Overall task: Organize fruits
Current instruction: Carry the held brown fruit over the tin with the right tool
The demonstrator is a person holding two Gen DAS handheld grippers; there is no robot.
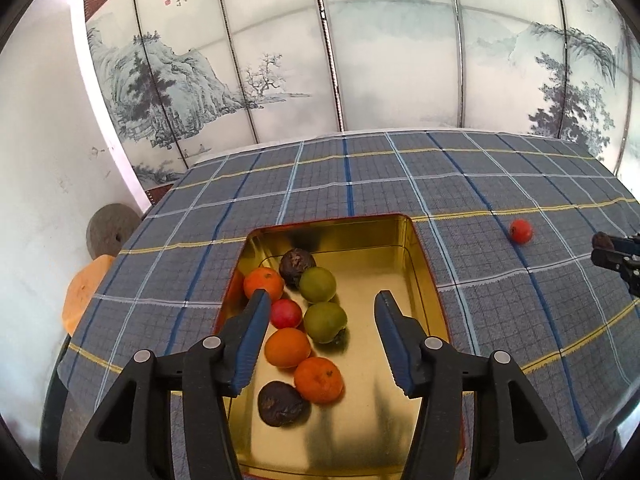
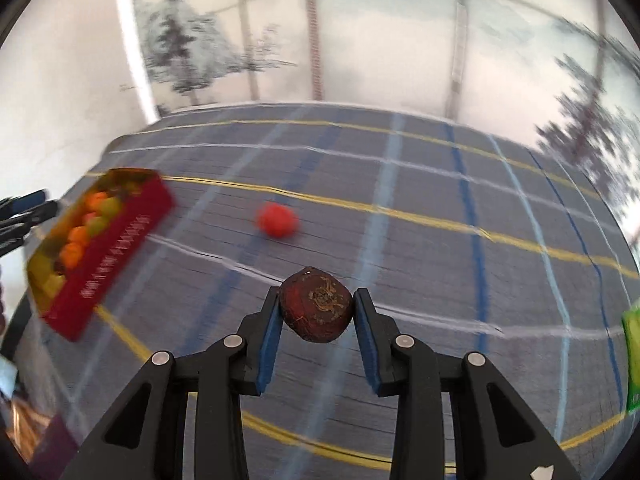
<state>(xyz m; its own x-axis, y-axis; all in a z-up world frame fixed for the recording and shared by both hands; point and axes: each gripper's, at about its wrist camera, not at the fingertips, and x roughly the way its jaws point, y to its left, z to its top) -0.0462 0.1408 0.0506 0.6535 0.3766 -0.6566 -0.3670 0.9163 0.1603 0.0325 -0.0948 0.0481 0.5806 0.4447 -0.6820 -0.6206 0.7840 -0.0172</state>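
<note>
A gold-lined tin with red outer walls sits on the plaid tablecloth. It holds several fruits: oranges, green fruits, a red fruit and dark wrinkled fruits. My left gripper is open and empty, hovering over the tin. My right gripper is shut on a dark wrinkled fruit above the cloth; it also shows in the left wrist view. A lone red fruit lies on the cloth between tin and right gripper.
The plaid tablecloth covers the table, which ends at a painted folding screen. A green packet lies at the right edge. An orange cushion and a grey stone disc are beyond the left edge.
</note>
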